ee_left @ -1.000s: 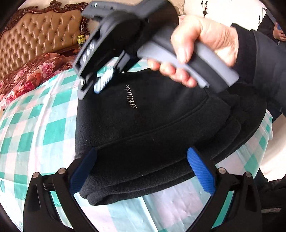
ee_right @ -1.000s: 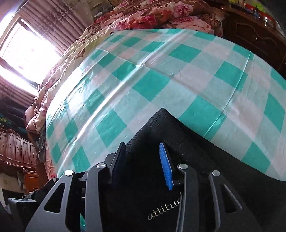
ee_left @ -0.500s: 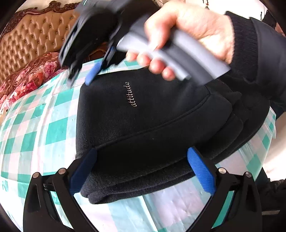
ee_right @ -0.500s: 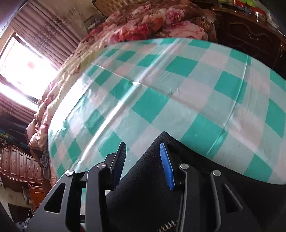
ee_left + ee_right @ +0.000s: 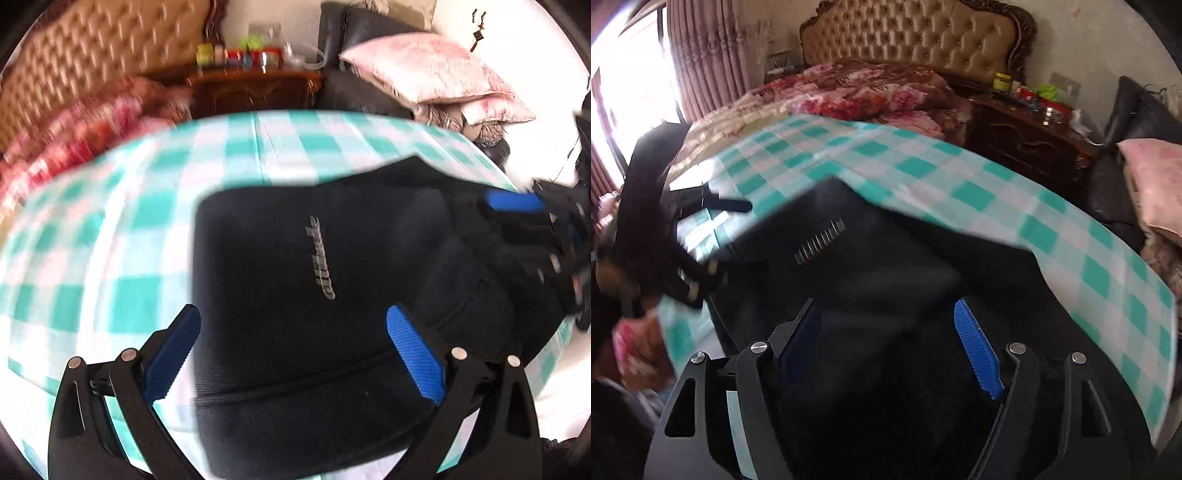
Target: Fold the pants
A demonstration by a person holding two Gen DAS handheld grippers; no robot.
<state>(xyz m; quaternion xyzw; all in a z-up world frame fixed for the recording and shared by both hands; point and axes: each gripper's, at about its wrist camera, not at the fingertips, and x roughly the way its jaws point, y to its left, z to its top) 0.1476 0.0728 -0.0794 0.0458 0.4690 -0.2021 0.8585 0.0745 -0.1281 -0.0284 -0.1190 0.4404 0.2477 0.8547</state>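
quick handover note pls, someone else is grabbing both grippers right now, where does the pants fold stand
Left gripper: open, jaws wide, over the near edge of the folded black pants, nothing gripped.
Right gripper: its jaws have just been opening; open above the pants, nothing pressed between the pads.
Pants: folded into a compact stack on the green checked tablecloth, logo facing up.
Done: folding looks complete.
Left: probably just tidy the edges.

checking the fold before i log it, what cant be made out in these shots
- Script on the folded pants: smeared by motion blur in both wrist views, unreadable.
- Pants' near edge: cut off by the bottom border and hidden behind the left tool.
- Right tool: its jaws stand open and have just been opening; dark, blurred cloth beneath hides any fold layers.
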